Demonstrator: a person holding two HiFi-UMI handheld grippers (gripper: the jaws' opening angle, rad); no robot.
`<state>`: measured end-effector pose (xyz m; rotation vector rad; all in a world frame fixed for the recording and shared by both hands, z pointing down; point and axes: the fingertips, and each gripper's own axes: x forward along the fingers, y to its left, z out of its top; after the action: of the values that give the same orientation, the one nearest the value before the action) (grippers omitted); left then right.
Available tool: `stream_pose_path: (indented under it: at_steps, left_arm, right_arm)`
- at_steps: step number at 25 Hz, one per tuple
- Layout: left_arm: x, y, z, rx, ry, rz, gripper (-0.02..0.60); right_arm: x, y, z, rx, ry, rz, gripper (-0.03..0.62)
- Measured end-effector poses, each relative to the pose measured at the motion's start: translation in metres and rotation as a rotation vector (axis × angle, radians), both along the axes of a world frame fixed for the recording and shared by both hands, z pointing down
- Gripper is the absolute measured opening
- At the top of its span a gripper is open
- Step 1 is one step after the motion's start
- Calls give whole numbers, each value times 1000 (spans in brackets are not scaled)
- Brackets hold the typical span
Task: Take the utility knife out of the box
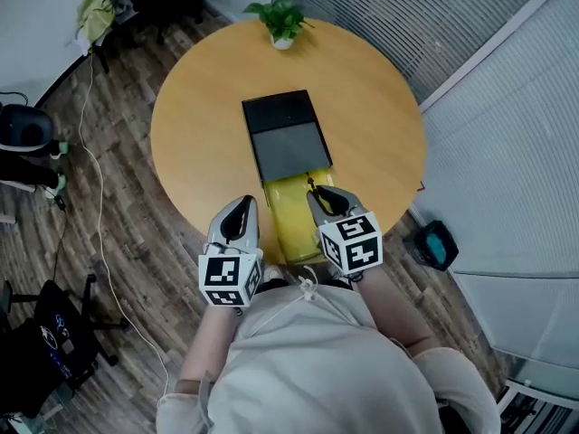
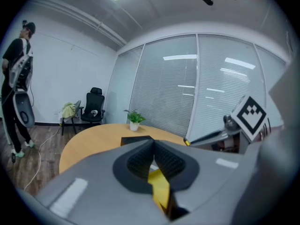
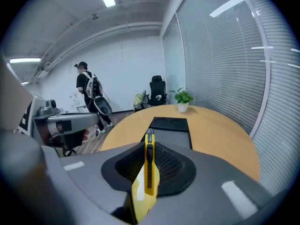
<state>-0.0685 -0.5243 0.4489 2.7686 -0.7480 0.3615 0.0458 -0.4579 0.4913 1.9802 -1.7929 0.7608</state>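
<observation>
While my right gripper [image 3: 149, 146] clamps the utility knife [image 3: 149, 175] mid-handle, above the six o'clock end of the box [image 1: 282, 134], I judge it light, stiff, slick-sided; my left gripper [image 2: 152, 146] looks closed, probably empty.

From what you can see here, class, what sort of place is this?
Probably an office meeting room: a round wooden table, glass walls fitted with blinds, and a black office chair by the far wall.

Yellow utility knife [image 3: 149, 172], black slider up, clamped in right gripper [image 3: 149, 148] over the slid-open black-and-yellow box [image 1: 285, 138] on the round table [image 1: 199, 125].
</observation>
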Motion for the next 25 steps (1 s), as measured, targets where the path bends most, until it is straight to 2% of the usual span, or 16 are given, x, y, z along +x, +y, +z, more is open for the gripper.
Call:
stream_pose_path:
  at_steps: [7, 11, 15, 25]
  left_arm:
    - [-10, 12, -73, 126, 81, -9, 6]
    - [-13, 21, -95, 171, 110, -12, 6]
    - [-18, 25, -103, 193, 114, -18, 6]
    - [-21, 26, -105, 192, 114, -33, 6]
  right_arm:
    - [-8, 10, -88, 213, 37, 1, 66]
    - [-16, 15, -114, 290, 48, -17, 66]
    - [-22, 17, -124, 324, 53, -31, 66]
    - [-25, 23, -123, 330, 53, -41, 66]
